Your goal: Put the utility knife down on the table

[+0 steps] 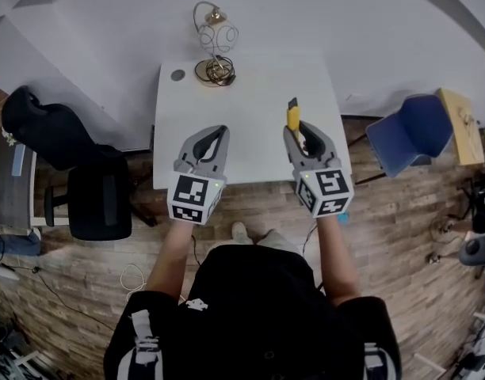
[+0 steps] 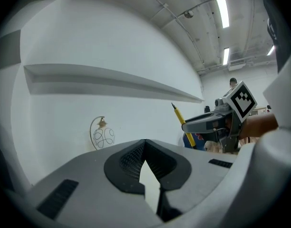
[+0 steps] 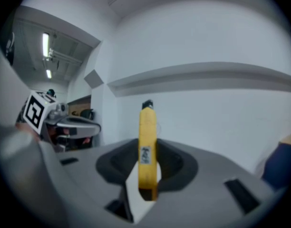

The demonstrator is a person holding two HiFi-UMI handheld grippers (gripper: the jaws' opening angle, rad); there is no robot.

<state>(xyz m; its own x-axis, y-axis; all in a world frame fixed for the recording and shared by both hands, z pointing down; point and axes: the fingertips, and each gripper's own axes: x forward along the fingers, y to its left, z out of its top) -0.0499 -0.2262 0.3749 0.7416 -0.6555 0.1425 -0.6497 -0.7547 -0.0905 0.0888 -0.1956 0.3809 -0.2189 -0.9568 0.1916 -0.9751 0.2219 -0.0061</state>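
In the head view, the left gripper (image 1: 222,131) and the right gripper (image 1: 293,133) were side by side over the near edge of the white table (image 1: 250,85). The yellow knife (image 1: 292,115) stuck straight out past the right gripper's fingertips, over the near right part of the table, with its dark tip farthest from them. A wire lamp (image 1: 215,50) stood well beyond the left gripper's fingers, at the far edge of the table. A black chair (image 1: 96,196) was out to the left of the left gripper, and a blue chair (image 1: 409,133) was out to the right of the right one.

In the left gripper view, its two fingers met at the tips, and only the white table showed through the slot behind them. The lamp stood beyond the tips and to their left. To their right was the right gripper with its marker cube (image 2: 241,100), the knife slanting up from its fingers.

In the right gripper view, the fingers were clamped on the lower part of the knife's handle from both sides. The rest of the knife rose past the tips, with a small label on the handle. The left gripper showed off to the left of the fingers.
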